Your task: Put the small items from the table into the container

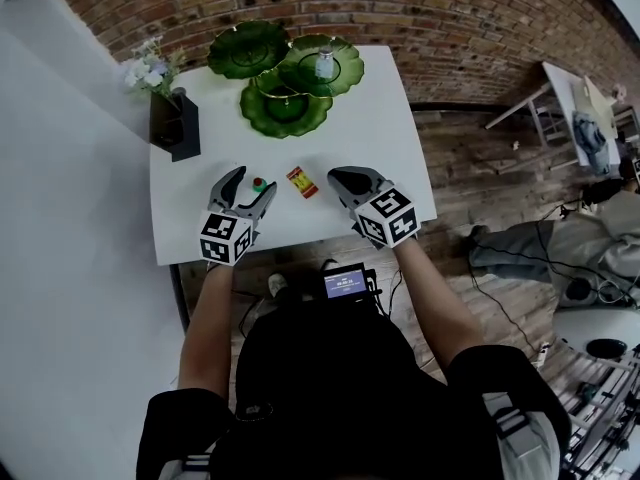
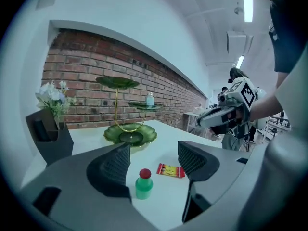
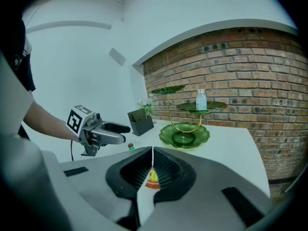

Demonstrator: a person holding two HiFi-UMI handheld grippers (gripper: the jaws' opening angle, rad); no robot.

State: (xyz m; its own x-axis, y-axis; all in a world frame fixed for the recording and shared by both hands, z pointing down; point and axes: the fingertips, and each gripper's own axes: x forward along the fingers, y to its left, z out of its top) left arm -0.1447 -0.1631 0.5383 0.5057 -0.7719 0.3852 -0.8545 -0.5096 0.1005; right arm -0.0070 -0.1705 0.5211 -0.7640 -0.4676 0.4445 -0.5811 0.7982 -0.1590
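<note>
**A:** Where is the green bottle [image 2: 144, 183] now?

**B:** It stands upright on the table [image 1: 380, 138], between the jaws of the left gripper [image 2: 154, 151]. The jaws are spread wide and the pads do not touch it (so no grip yet).

**A:** And the packet [image 2: 171, 170]?

**B:** It lies flat, just beside the bottle. The right gripper [image 3: 152, 153] is near it, with jaws pressed together on nothing.

**A:** Is something already in the stand [image 1: 255, 118]?

**B:** Yes, one white bottle [image 1: 325, 65] on a raised dish.

**A:** So how far is the task?

**B:** I think about one third is done. Two items are left, and the stand is well apart from them, at the far end of the table.
</note>
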